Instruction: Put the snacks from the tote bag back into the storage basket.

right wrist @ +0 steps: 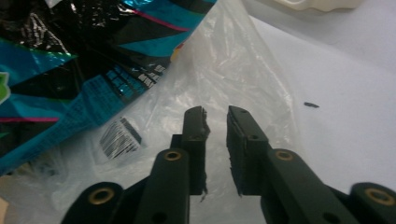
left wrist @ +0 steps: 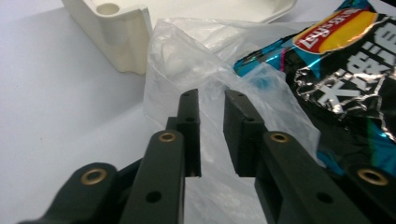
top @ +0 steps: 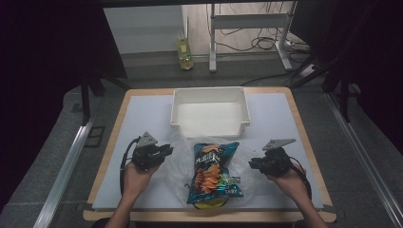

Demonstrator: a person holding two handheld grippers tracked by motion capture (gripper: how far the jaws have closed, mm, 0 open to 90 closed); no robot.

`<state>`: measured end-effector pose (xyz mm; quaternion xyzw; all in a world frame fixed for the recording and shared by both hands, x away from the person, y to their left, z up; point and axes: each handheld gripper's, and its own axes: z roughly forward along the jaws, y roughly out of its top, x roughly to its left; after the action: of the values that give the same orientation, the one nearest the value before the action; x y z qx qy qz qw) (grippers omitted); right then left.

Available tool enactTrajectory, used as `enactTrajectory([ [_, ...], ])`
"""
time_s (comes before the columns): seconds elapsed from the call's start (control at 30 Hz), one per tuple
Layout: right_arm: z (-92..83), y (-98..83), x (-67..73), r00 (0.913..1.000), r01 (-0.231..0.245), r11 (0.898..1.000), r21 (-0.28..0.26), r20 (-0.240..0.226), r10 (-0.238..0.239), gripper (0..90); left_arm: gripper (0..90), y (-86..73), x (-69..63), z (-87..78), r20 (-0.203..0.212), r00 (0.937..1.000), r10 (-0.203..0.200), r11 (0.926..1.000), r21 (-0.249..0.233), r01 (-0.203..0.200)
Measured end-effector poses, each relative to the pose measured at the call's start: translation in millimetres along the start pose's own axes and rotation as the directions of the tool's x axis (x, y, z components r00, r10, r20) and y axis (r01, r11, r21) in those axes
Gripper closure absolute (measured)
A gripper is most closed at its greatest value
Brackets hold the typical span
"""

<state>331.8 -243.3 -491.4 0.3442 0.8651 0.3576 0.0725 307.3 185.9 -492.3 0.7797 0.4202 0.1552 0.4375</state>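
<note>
Chip bag (top: 215, 172) inside clear plastic bag (top: 179, 164), barcode (right wrist: 119, 136) in right gripper view

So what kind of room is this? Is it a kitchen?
Probably not a kitchen, more like a lab or workshop. The table stands between dark curtains, cables trail over the floor by a metal desk frame, and the hands hold grippers beside a chips bag.

Grey floor (top: 57, 156), white desk legs (top: 213, 42), tangled cables (top: 266, 45), dark curtains (top: 47, 42), yellow bottle (top: 184, 54)
</note>
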Motion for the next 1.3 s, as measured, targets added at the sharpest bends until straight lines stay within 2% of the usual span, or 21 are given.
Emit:
enactTrajectory([
  [0.1,-0.8,0.7,2.3,1.0000,0.006,1.000,0.003,-0.001,-0.006,71.2,70.3,-5.4,-2.7,-3.9,0.009,0.9999,-0.005,1.0000,-0.006,0.005],
  [0.37,-5.5,0.1,6.1,1.0000,0.003,1.000,-0.005,0.000,-0.003,59.1,61.1,-22.4,-10.7,-15.8,-0.010,0.9999,0.004,0.9998,0.019,-0.004],
  [0.43,-7.6,1.2,7.4,1.0000,0.002,1.000,-0.010,0.000,-0.002,56.1,57.7,-27.3,-11.7,-19.1,-0.012,0.9998,-0.014,0.9998,0.013,0.015],
  [0.6,-12.6,6.2,15.1,0.9996,0.026,0.999,-0.036,-0.009,-0.026,47.7,48.9,-40.2,-14.9,-26.5,-0.017,0.9994,-0.030,0.9991,0.027,0.031],
  [0.8,-13.9,9.7,23.3,0.9991,0.030,0.998,-0.047,-0.029,-0.031,45.0,39.7,-48.5,-19.2,-31.5,-0.025,0.9993,-0.026,0.9990,0.037,0.027],
  [0.93,-16.2,12.9,29.4,0.9978,0.051,0.997,-0.065,-0.039,-0.053,44.2,35.7,-53.0,-19.9,-35.9,-0.039,0.9988,-0.028,0.9992,0.028,0.029],
  [0.97,-17.3,13.8,31.9,0.9972,0.060,0.996,-0.073,-0.040,-0.063,44.2,32.1,-53.5,-19.7,-36.5,-0.040,0.9988,-0.029,0.9992,0.027,0.030],
  [1.13,-18.4,16.7,34.7,0.9965,0.045,0.996,-0.082,-0.066,-0.050,43.0,26.4,-54.3,-18.0,-36.2,-0.024,0.9987,-0.045,0.9989,0.013,0.045],
  [1.3,-19.0,21.5,38.7,0.9938,0.031,0.994,-0.103,-0.103,-0.042,42.1,21.8,-54.2,-20.4,-33.1,-0.018,0.9993,-0.034,0.9991,0.023,0.035],
])
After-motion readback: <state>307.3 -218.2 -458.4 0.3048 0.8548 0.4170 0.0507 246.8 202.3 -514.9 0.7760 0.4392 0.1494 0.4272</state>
